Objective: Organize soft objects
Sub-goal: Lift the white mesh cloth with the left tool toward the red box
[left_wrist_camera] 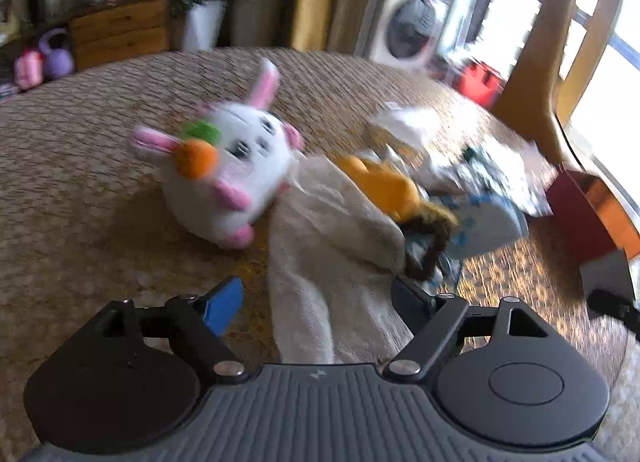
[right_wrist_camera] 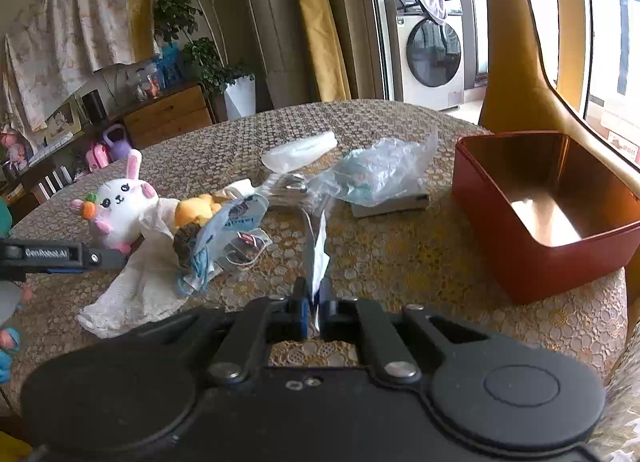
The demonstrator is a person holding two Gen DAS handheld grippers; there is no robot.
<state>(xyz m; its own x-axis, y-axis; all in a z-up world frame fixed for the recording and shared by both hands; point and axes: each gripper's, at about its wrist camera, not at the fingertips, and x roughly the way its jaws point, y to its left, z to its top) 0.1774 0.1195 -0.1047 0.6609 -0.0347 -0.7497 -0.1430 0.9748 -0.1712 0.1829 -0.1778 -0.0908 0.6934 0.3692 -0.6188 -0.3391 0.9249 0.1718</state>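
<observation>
Tongs first: your right gripper (right_wrist_camera: 314, 302) is clamped on a thin white plastic sheet (right_wrist_camera: 318, 258), which stands up between the pads. Your left gripper (left_wrist_camera: 316, 302) has its fingers apart, and the cream cloth (left_wrist_camera: 328, 258) lies between them, not pinched. Just beyond this cloth you see the white bunny (left_wrist_camera: 236, 174), touching the cloth edge, and the orange plush (left_wrist_camera: 384, 186) lying on the cloth. Crumpled bags (right_wrist_camera: 376, 174) lie in the middle of the table (right_wrist_camera: 400, 262). At your right the red box (right_wrist_camera: 520, 258) stands open, well apart from the toys.
</observation>
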